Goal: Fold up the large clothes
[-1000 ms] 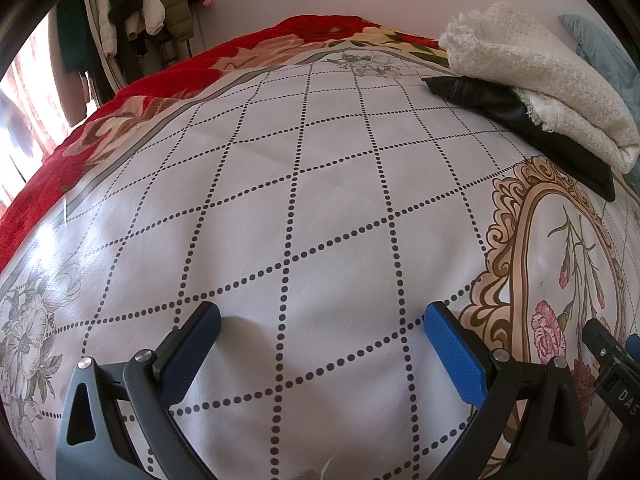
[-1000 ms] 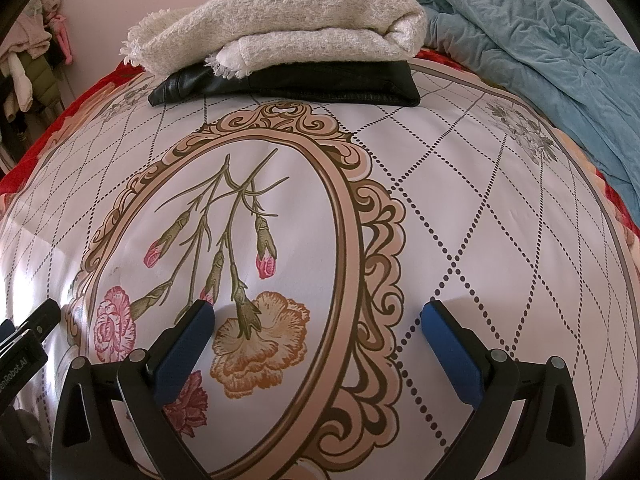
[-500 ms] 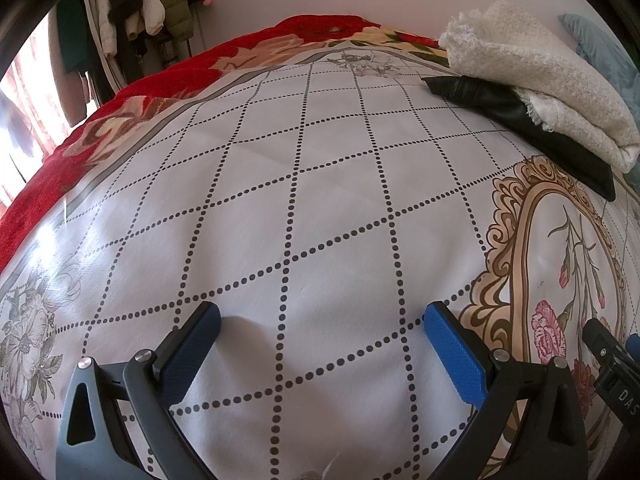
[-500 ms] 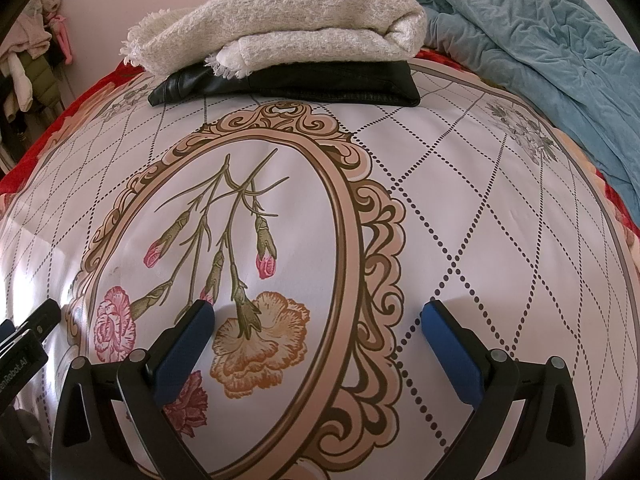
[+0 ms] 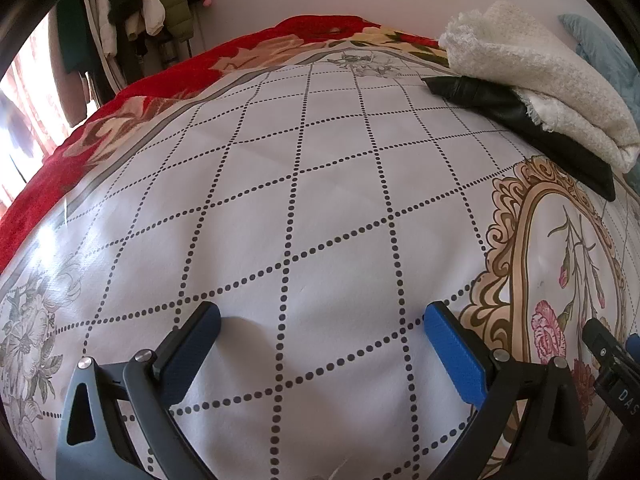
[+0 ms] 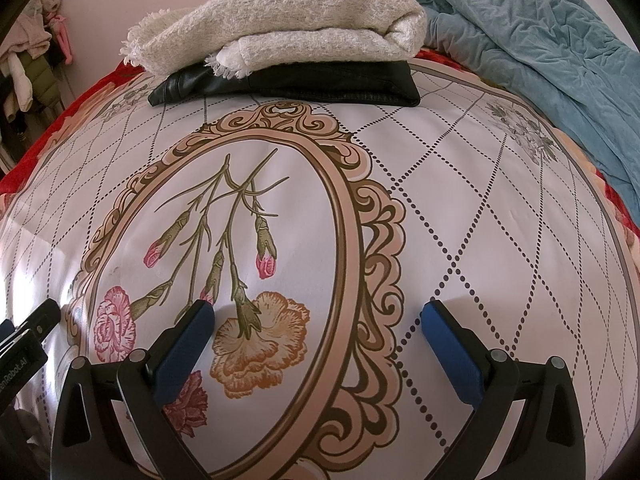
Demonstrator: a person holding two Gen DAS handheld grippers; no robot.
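A folded cream knit garment lies on top of a folded black leather garment at the far side of the bed. The same cream knit garment and black garment show at the upper right in the left wrist view. A crumpled teal garment is spread at the far right. My left gripper stands open low over the white dotted-grid bedspread, holding nothing. My right gripper is open over the printed flower oval, with nothing in it.
A red blanket edges the bed on the left. Clothes hang on a rack by the wall at the far left. Part of the right gripper's body shows at the right edge of the left wrist view.
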